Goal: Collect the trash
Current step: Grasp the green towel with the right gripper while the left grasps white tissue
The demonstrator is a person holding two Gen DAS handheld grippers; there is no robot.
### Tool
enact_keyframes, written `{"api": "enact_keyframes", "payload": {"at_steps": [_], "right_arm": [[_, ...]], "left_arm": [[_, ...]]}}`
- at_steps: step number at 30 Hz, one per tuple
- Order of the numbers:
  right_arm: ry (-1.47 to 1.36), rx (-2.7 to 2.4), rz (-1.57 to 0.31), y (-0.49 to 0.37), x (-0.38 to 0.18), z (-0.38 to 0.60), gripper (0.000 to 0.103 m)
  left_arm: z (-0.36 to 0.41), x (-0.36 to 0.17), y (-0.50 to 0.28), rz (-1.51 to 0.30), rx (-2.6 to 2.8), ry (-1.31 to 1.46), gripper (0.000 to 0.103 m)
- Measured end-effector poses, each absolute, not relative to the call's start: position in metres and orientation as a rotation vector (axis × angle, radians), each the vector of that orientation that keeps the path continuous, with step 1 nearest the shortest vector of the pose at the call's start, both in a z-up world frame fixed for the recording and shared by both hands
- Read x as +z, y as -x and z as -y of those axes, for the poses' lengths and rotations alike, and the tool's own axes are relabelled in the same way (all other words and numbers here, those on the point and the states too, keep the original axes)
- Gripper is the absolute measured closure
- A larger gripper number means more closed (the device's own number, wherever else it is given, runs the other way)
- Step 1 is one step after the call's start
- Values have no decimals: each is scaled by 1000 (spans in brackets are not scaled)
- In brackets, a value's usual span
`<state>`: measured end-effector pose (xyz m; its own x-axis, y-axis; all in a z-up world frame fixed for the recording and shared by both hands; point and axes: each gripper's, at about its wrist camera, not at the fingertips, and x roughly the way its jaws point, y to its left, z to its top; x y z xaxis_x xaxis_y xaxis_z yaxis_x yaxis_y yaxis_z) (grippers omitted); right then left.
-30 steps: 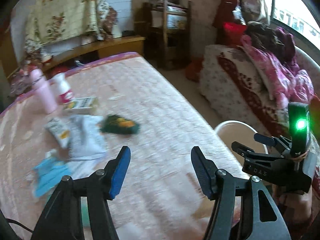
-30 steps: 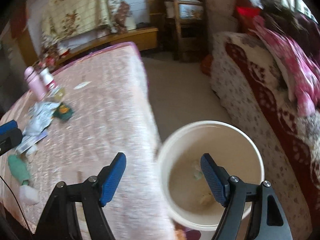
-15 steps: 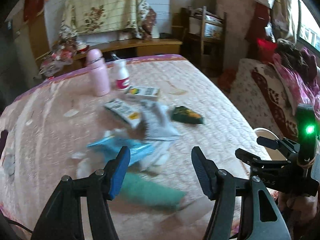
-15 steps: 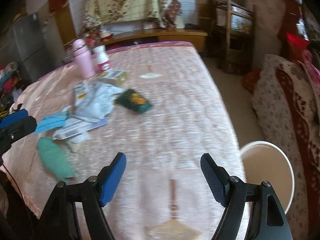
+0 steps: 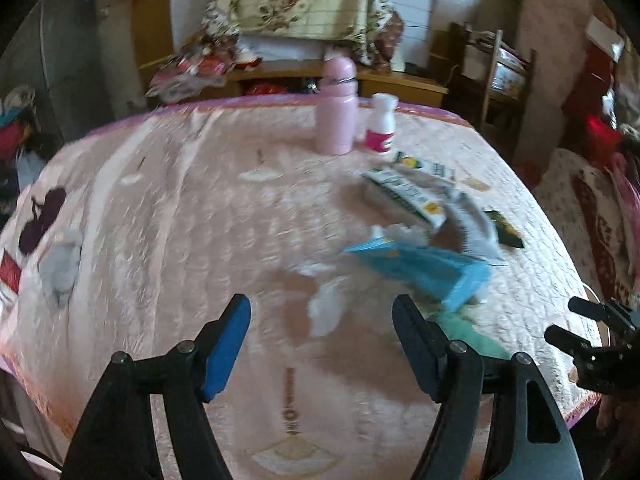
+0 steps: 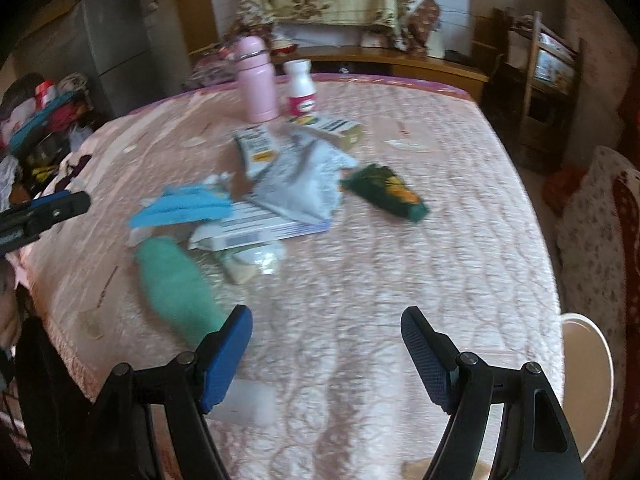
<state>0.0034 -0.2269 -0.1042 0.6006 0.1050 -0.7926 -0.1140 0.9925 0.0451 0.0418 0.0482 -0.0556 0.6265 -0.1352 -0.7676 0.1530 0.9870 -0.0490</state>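
Observation:
Trash lies on the pink quilted table: a blue wrapper, a crumpled green piece, a dark green packet, a grey plastic bag, a flat white box and a white scrap. My left gripper hovers over the scrap, its jaws opening, with nothing gripped. My right gripper is open and empty above bare cloth, the green piece just beyond its left finger. A white bucket stands on the floor at the table's right edge.
A pink bottle, a white pill bottle and small cartons stand at the table's far side. A white cylinder lies under my right gripper's left finger. A floral sofa is on the right, with shelves and clutter behind the table.
Both views have swung left, away from the bucket and onto the table. The trash pile now lies just ahead of both grippers. The left jaws stand wider.

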Motion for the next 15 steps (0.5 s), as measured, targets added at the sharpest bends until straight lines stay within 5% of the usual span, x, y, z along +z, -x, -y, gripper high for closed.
{"api": "enact_keyframes", "payload": {"at_steps": [15], "right_arm": [[85,379,-952,-22,-129,152,23]], "left_arm": [[-35,-117,-99,-987,-220,-1,29]]}}
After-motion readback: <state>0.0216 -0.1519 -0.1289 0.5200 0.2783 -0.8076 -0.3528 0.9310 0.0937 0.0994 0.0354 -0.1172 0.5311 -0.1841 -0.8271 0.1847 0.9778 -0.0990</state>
